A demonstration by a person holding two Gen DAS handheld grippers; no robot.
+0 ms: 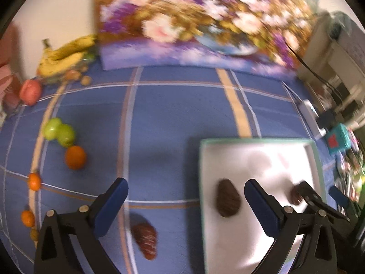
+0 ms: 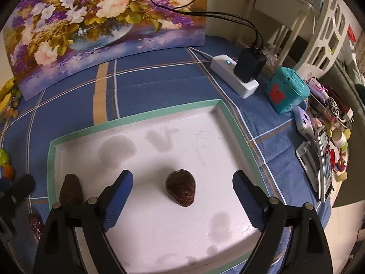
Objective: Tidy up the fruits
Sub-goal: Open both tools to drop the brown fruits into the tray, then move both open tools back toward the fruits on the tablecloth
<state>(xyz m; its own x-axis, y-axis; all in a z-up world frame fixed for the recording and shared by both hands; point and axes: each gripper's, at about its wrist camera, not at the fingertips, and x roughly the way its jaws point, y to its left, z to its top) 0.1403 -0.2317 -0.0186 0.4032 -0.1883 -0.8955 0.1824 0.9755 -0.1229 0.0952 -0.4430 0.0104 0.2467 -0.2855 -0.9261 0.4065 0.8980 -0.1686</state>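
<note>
Left wrist view: left claw gapes wide and empty; desk-bound brown fruit lies at six o'clock, long axis toward eleven.

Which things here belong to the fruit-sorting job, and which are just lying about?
Belongs to the job:
- white tray
- two dark fruits in it
- dark fruit on the cloth
- green fruits
- oranges
- bananas

Lying about:
- flower painting
- power strip with charger
- teal box
- clutter at the table edge
</note>
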